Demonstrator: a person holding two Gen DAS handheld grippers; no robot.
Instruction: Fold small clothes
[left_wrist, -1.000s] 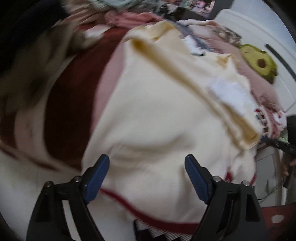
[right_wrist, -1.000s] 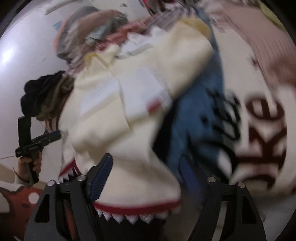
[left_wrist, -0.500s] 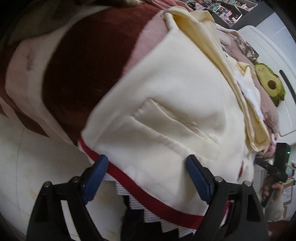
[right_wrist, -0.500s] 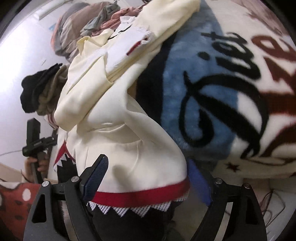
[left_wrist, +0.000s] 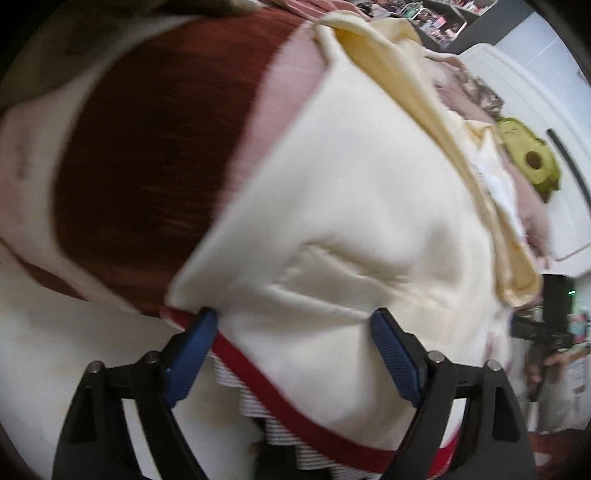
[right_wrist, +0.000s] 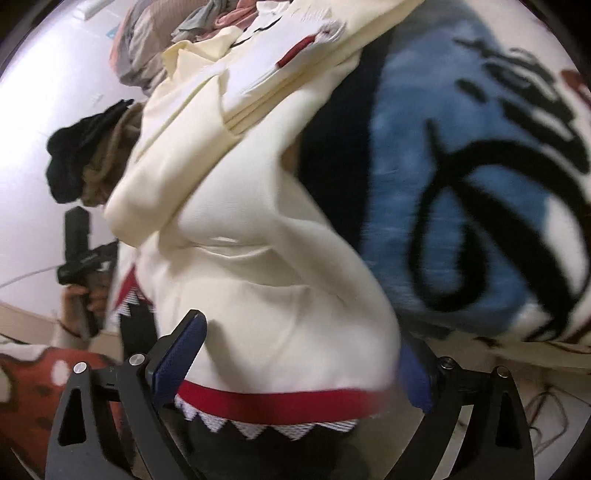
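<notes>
Both grippers have sunk toward the cream garment's (left_wrist: 351, 206) red hem (right_wrist: 273, 402), which now fills each view. I read this as the reach for the hem corners, before any fold. My left gripper (left_wrist: 291, 350) is closing with the hem edge between its jaws, pads not yet pressing; my right gripper (right_wrist: 299, 362) is opening, wide astride the hem. The garment lies on a rust and blue blanket (right_wrist: 461, 221). Next I'd pinch both corners evenly, then lift
</notes>
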